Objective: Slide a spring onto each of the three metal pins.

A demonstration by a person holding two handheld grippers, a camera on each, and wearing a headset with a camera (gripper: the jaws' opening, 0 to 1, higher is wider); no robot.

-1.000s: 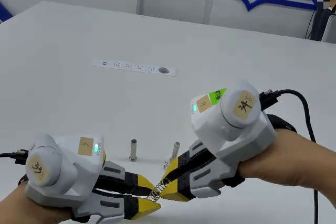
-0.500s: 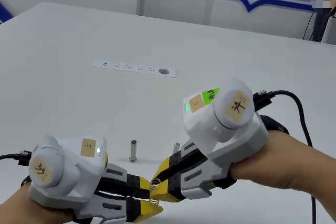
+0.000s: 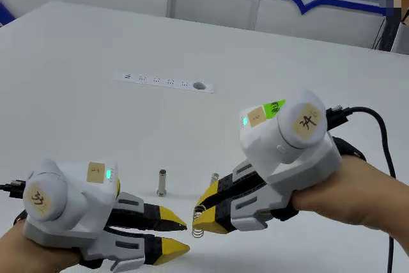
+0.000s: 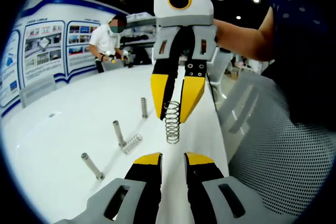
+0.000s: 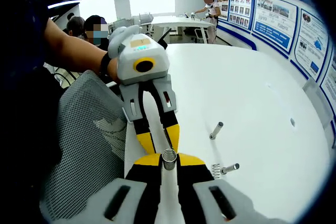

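The right hand-held gripper (image 3: 200,220) is clamped on the held spring (image 4: 172,121). Its yellow tips pinch the upper coils, and the rest of the coil hangs free below them. In the right gripper view this spring is seen end-on, as a small ring caught between the two tips. Whether its lower end touches the white bench (image 3: 96,49) cannot be told.

The left hand-held gripper (image 4: 173,159) points at the held spring from the opposite side, tips close to it but apart from it. Its jaws stand a narrow gap apart and grip nothing.

Three metal pins stand upright on the bench in a row, off to one side of the held spring. In the left gripper view they are the first pin (image 4: 144,107), just beside the held spring, then the middle pin (image 4: 119,132), then the third pin (image 4: 92,165), farthest from it. All three are bare.

A loose spring (image 4: 132,143) lies on its side at the foot of the middle pin, lower than the held spring and well clear of it. Whether it touches that pin cannot be told.

In the head view a white socket strip (image 3: 164,82) lies flat on the bench, well beyond the held spring.
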